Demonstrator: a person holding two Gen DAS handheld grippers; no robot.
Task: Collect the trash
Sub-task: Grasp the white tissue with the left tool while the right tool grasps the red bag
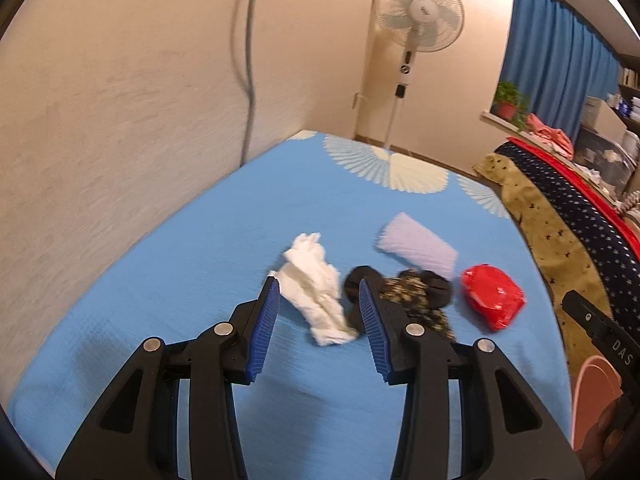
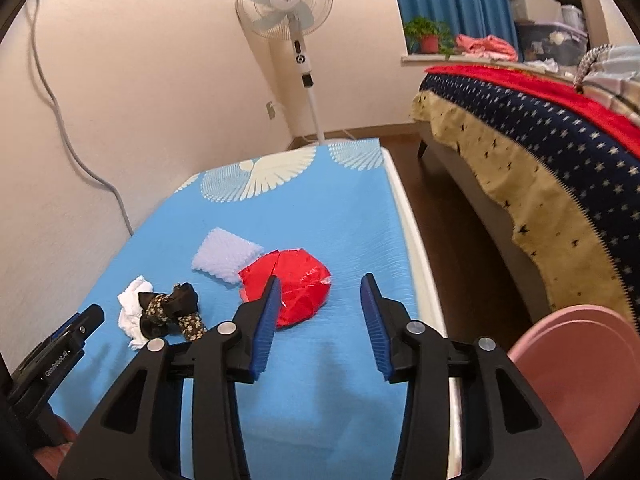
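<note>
On the blue-covered table [image 2: 344, 216] I count four loose items: one crumpled white tissue [image 1: 316, 296], one black floral-print cloth [image 2: 172, 310], one pale bubble-wrap piece [image 2: 226, 256], one red wrapper [image 2: 296, 286]. One pink bin [image 2: 580, 380], one standing fan [image 2: 285, 2].

On the table [image 2: 340, 208], the tissue [image 2: 130, 312] lies far left, touching the patterned cloth [image 2: 172, 310] just to its right. The wrapper [image 2: 294, 292] sits right of the cloth, with the foam pad [image 2: 226, 256] behind it. The basin [image 2: 580, 380] stands near right, off the table.
</note>
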